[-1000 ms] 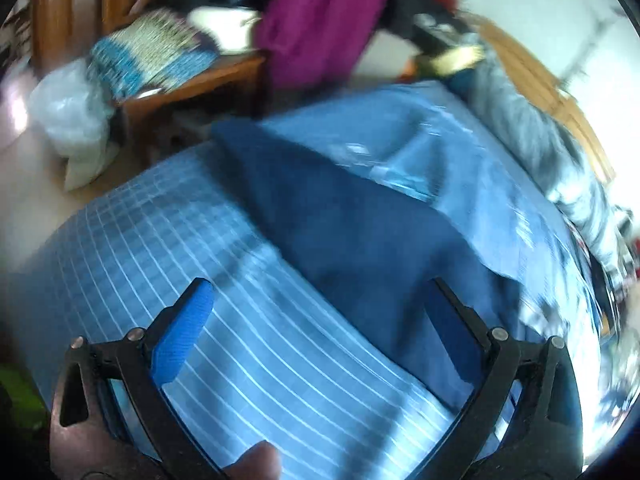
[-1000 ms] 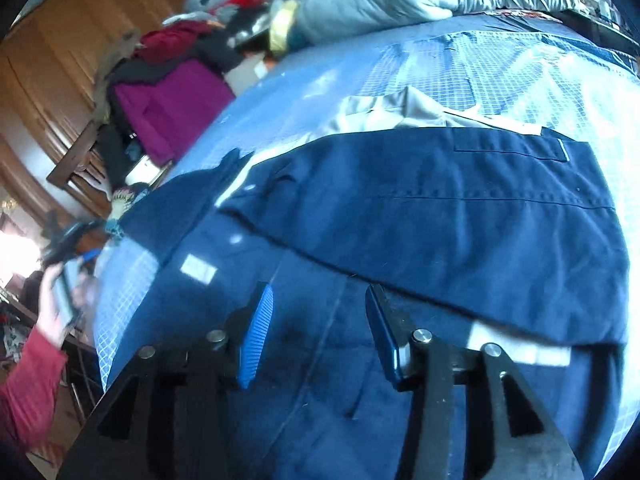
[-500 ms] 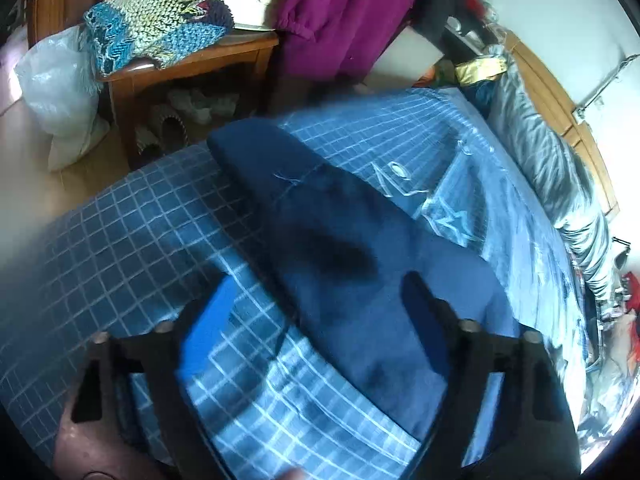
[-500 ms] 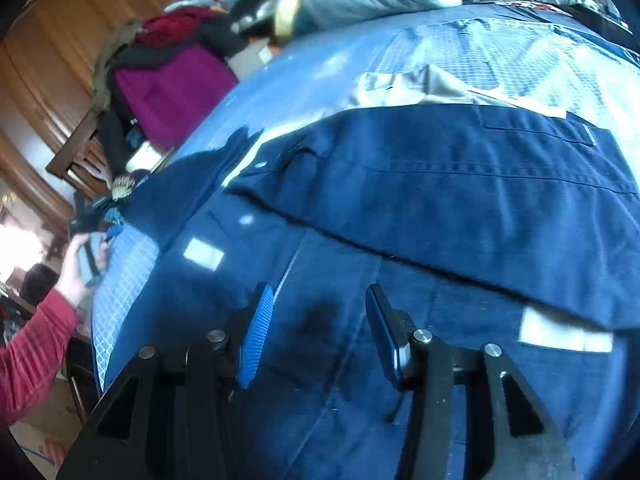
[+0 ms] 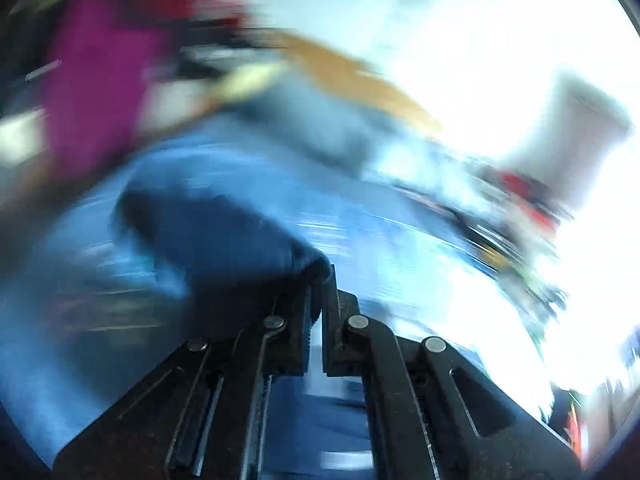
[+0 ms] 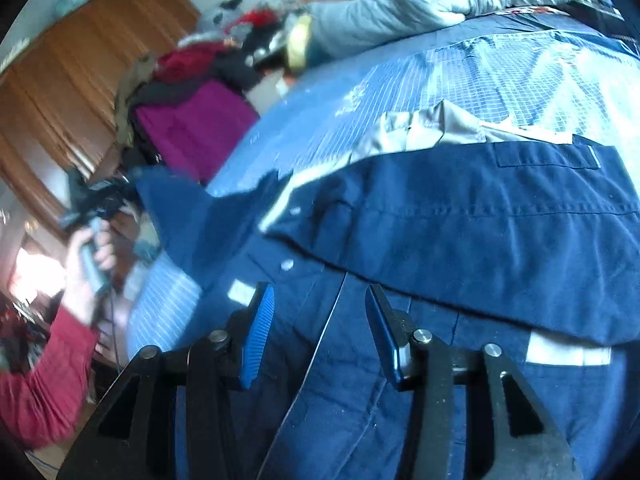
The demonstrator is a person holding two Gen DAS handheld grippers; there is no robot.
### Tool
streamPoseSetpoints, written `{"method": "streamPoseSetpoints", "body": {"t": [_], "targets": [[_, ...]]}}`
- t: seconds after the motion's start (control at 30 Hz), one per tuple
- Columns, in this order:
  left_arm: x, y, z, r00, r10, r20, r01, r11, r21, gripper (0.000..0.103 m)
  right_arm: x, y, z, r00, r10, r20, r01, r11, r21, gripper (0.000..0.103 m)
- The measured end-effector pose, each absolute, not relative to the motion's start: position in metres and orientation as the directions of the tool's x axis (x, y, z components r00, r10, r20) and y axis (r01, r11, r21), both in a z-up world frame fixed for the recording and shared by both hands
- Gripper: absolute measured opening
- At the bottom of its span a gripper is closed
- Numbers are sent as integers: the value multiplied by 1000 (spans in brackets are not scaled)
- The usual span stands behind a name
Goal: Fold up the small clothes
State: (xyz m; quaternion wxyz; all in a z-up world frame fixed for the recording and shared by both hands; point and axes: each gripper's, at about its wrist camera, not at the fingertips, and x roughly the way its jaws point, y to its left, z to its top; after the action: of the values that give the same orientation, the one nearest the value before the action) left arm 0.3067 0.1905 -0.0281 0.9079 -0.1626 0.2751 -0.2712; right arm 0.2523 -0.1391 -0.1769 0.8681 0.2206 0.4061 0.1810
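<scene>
A navy blue garment point(image 6: 480, 220) with white reflective strips lies spread on the blue checked bedsheet point(image 6: 480, 72). My right gripper point(image 6: 320, 312) is open and hovers just over its near part. My left gripper point(image 5: 318, 280) is shut on the garment's sleeve end point(image 5: 224, 236) and holds it lifted. The left wrist view is heavily blurred. In the right wrist view the left gripper point(image 6: 90, 208) shows at far left in a hand, with the raised sleeve point(image 6: 188, 216) hanging from it.
A grey quilt point(image 6: 420, 0) lies at the bed's far end. A pile of clothes with a magenta piece point(image 6: 192, 128) sits beside the bed, before a wooden wardrobe point(image 6: 80, 80). The person's red sleeve point(image 6: 40, 380) is at lower left.
My left gripper has closed on the sleeve end and lifted it, swinging fast. My right gripper stays open over the garment, nearly still.
</scene>
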Motion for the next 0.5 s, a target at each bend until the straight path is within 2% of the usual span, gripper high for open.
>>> {"method": "streamPoseSetpoints", "body": {"t": [0.07, 0.13, 0.2, 0.3, 0.5], "targets": [[280, 123, -30, 582, -703, -409, 533, 710, -460, 23, 250, -150, -176, 621, 501, -602, -112, 818, 565, 53], [262, 89, -53, 488, -755, -437, 563, 655, -504, 60, 248, -160, -178, 632, 504, -588, -86, 800, 594, 55], [243, 71, -90, 442, -743, -502, 547, 667, -506, 59, 246, -171, -181, 632, 514, -581, -62, 780, 622, 55], [231, 92, -140, 421, -715, -558, 417, 699, -580, 58, 251, -178, -185, 609, 519, -600, -73, 790, 609, 55], [209, 167, -172, 516, -608, -603, 196, 770, -608, 62, 296, -204, -211, 565, 546, -619, -23, 760, 650, 55]]}}
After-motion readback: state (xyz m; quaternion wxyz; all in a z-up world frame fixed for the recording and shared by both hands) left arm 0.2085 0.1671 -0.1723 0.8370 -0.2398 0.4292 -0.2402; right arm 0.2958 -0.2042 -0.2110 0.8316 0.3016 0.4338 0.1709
